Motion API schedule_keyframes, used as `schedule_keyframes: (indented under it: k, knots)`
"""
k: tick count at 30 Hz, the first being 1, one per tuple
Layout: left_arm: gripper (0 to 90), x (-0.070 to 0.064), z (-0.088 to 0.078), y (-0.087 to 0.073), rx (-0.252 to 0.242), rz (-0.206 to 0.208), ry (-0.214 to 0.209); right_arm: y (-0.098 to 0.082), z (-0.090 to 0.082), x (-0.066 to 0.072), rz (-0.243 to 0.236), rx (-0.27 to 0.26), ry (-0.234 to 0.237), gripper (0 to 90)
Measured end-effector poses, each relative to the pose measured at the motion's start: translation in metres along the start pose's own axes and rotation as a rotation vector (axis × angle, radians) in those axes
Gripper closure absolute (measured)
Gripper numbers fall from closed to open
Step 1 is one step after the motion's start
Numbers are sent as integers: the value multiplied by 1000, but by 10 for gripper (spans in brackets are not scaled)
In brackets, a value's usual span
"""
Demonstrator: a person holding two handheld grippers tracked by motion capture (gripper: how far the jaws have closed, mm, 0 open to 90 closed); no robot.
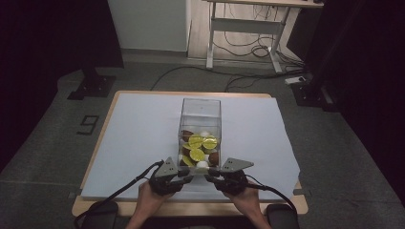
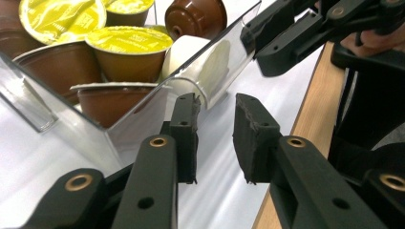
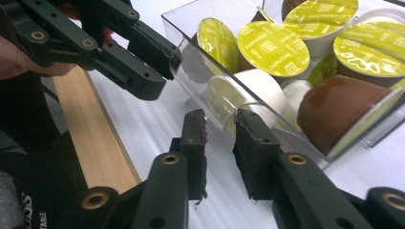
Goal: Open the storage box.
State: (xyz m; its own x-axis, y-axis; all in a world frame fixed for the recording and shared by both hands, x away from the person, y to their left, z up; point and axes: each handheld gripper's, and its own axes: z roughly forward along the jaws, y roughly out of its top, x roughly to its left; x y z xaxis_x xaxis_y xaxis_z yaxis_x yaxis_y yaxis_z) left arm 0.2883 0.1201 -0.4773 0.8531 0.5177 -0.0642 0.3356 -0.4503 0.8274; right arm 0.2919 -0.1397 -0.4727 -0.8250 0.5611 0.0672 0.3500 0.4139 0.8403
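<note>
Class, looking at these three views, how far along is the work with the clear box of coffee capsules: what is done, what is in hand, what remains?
Done: the clear box stands on the white sheet, loaded with coffee capsules. In hand: the left gripper and right gripper sit at the box's near wall, jaws slightly apart with nothing pressed between them. Left: probably gripping or shifting the box; neither gripper holds it yet.

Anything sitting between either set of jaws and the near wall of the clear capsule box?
Nothing visible. The left gripper and right gripper both sit right at the near wall of the clear box, jaws apart, with bare white sheet under them.
</note>
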Motion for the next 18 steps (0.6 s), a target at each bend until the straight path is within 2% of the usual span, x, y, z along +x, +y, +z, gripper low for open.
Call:
schedule_keyframes:
  k: [7, 18]
  knots:
    - [650, 2, -7, -3, 17, -3, 0, -3, -6, -4, 2, 8, 2, 682]
    - [608, 12, -26, -11, 18, -23, 30, -11, -18, -10, 8, 17, -19, 641]
